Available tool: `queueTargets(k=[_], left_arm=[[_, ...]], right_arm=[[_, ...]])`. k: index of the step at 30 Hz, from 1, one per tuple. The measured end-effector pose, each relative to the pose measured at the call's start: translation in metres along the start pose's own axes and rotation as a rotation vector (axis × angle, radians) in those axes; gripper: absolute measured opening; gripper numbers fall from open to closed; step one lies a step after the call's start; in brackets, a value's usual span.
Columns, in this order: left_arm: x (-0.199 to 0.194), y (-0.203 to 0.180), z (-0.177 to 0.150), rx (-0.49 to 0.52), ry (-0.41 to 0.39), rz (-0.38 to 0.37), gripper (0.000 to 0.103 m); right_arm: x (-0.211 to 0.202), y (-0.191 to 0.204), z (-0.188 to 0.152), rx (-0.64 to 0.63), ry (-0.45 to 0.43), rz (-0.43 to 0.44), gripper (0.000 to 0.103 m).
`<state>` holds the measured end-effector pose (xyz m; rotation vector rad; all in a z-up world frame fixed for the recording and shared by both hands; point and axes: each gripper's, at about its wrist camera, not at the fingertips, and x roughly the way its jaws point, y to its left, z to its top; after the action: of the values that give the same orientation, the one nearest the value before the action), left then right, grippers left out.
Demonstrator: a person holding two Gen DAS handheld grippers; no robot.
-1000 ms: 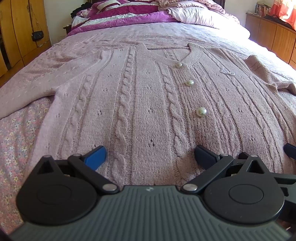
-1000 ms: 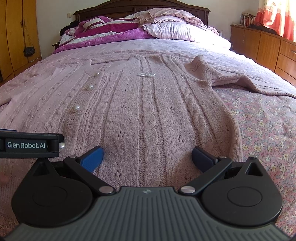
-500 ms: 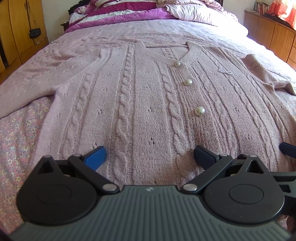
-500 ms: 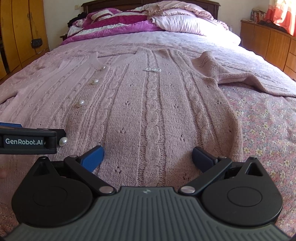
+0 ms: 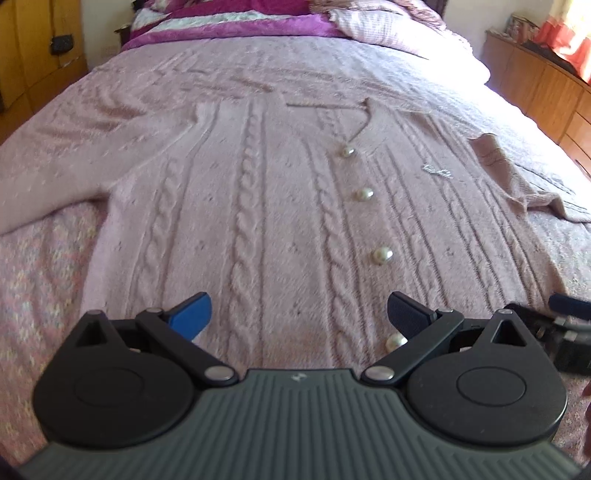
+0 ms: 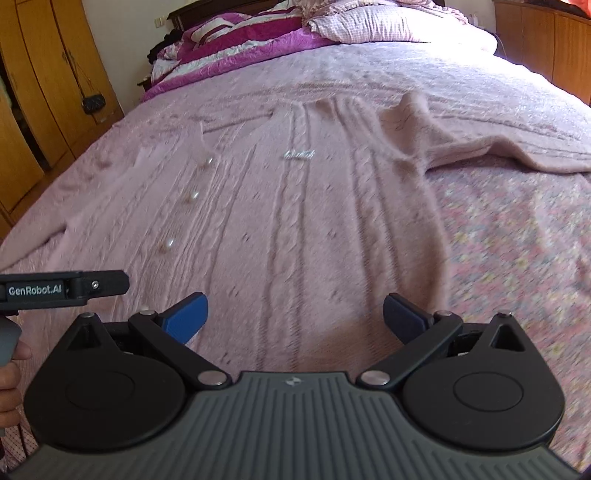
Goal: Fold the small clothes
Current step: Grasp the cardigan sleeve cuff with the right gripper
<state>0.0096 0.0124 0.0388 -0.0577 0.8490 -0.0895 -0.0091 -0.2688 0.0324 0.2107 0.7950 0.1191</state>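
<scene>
A pink cable-knit cardigan point(image 5: 266, 206) with pearl buttons point(image 5: 382, 254) lies flat, front up, on the bed; it also shows in the right wrist view point(image 6: 303, 229). Its right sleeve point(image 6: 480, 147) is bunched and stretches to the right. My left gripper point(image 5: 299, 314) is open above the hem, left of the button line. My right gripper point(image 6: 293, 317) is open above the hem on the cardigan's right half. Neither holds anything. The left gripper's body point(image 6: 62, 288) shows at the left edge of the right wrist view.
The bed has a pink knitted blanket point(image 5: 221, 66) and a floral sheet point(image 6: 517, 240). Pillows and a purple quilt point(image 6: 240, 33) lie at the headboard. A wooden wardrobe point(image 6: 44, 92) stands left, wooden drawers point(image 5: 543, 85) right.
Both grippers have lifted and pitched down over the cardigan's hem, so a fourth lower button now shows by the left gripper. Both stay open. The cardigan has not moved.
</scene>
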Motion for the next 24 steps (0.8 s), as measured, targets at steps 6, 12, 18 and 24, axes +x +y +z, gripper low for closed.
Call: queueTargets(k=[6, 12, 18, 24], left_arm=[[0.012, -0.007, 0.01, 0.007, 0.036, -0.023, 0.103], [0.026, -0.013, 0.017, -0.007, 0.065, -0.015, 0.103], [0.035, -0.017, 0.02, 0.001, 0.079, 0.015, 0.103], [0.042, -0.022, 0.019, 0.019, 0.097, 0.048, 0.103]], right_arm=[[-0.007, -0.049, 0.027, 0.127, -0.014, 0.022, 0.103], [-0.01, -0.123, 0.055, 0.302, -0.082, -0.012, 0.103], [-0.004, -0.2, 0.076, 0.387, -0.134, -0.129, 0.103], [0.011, -0.257, 0.092, 0.455, -0.174, -0.179, 0.103]])
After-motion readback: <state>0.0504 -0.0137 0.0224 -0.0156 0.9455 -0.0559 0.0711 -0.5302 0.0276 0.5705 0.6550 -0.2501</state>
